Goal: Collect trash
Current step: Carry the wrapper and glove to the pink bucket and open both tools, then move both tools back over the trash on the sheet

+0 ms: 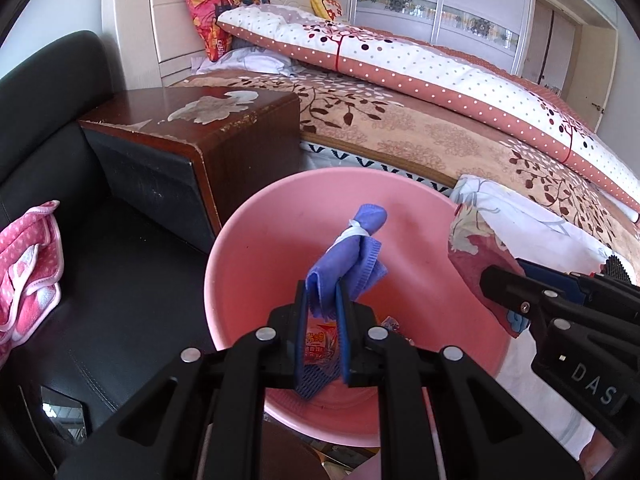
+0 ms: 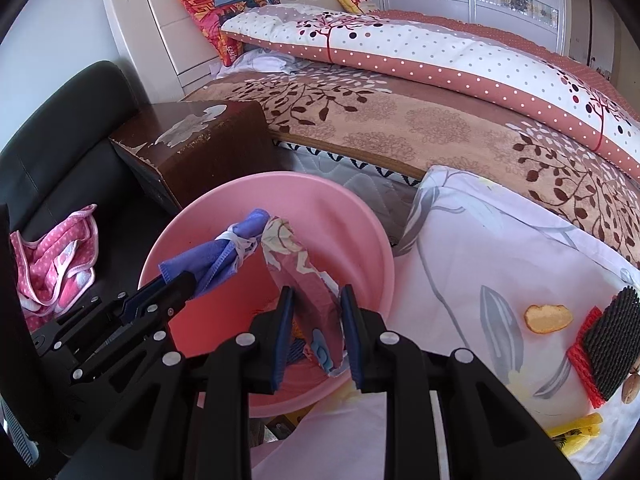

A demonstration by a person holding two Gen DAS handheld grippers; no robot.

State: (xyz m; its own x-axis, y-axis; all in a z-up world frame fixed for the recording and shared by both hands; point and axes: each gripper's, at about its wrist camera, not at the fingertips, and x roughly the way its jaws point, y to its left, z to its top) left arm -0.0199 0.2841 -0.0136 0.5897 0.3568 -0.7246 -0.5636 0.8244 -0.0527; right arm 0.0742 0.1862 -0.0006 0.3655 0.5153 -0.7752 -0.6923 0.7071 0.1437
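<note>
Left wrist view has the left gripper [image 1: 323, 312] nearest, its blue-padded jaws pressed together on the near end of a rolled purple microfibre cloth tied with a white band [image 1: 352, 252], which juts up and away over the round pink plastic basin [image 1: 240, 248]. Through the narrow gap between the jaws a red and orange snack wrapper [image 1: 320, 346] shows lying on the basin's floor. At the right edge of that view the right gripper [image 1: 516, 300] reaches in, pinching a folded piece of floral red and cream fabric [image 1: 472, 248] that hangs at the basin's right rim. Right wrist view shows the same grip from behind: the right gripper's jaws stand partly apart, clamped on either side of the floral fabric, whose far tip meets the tied end of the purple cloth above the basin. To the right, on a white pillowcase with grey leaf print [image 2: 500, 240], lie a pale orange peel scrap [image 2: 546, 318], a red foam net sleeve [image 2: 584, 360] and a black ribbed pad [image 2: 608, 332] resting across it. To the left sits a black leather sofa [image 1: 80, 240] with a pink polka-dot towel [image 1: 28, 264] bunched on its seat. Farther off stands a dark brown wooden nightstand with peeling veneer [image 1: 224, 120], just beside the basin's far left rim, and beyond it the bed with a brown leaf-print blanket [image 1: 400, 120].
</note>
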